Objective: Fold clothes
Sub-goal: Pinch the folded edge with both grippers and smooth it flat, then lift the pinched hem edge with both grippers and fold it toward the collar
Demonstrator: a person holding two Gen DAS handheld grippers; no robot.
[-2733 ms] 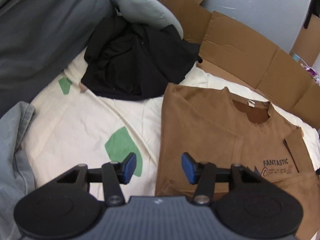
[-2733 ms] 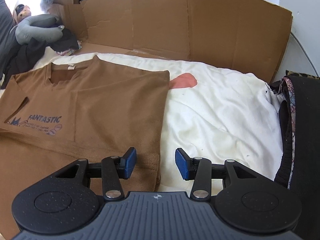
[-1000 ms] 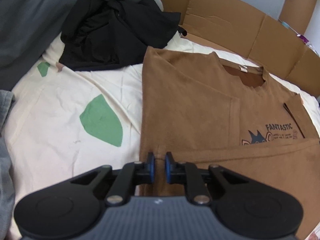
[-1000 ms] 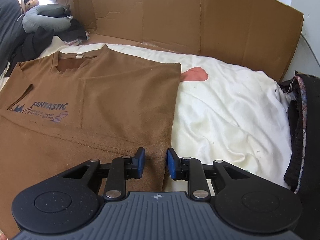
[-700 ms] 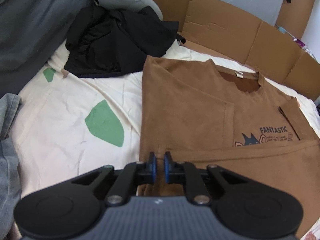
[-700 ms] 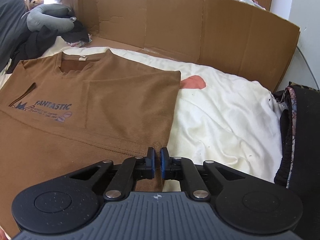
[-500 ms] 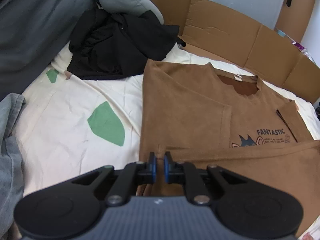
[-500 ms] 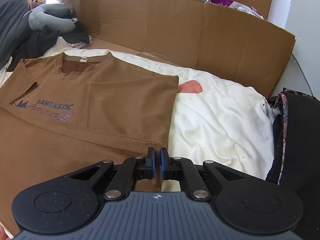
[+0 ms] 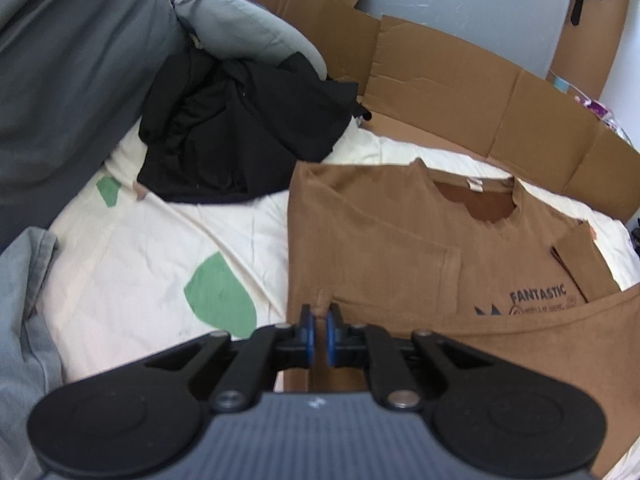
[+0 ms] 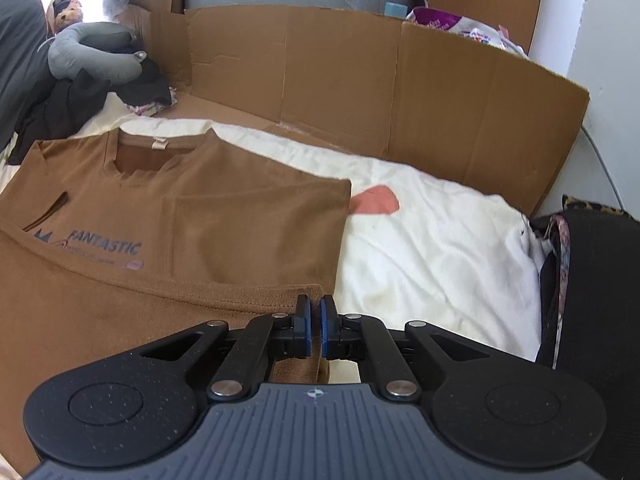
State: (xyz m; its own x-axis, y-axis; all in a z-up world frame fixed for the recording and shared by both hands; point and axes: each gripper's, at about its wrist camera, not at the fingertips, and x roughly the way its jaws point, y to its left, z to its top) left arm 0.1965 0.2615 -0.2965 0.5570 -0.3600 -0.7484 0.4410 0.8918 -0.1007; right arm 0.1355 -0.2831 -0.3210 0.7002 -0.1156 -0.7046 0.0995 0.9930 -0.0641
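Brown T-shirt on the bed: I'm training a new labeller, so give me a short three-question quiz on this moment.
1. True or false: the left gripper is shut on the hem of the brown T-shirt.
2. What lies just beyond the shirt's right edge, on the white sheet? A) a pink patch B) a green patch C) a shoe
3. Fill in: the right gripper pinches the shirt's ____.

Key: 1 true; 2 A, the pink patch; 3 hem.

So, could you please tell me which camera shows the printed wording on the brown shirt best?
The right wrist view: the wording on the brown shirt lies unobstructed. In the left wrist view the lifted hem hides its lower part.
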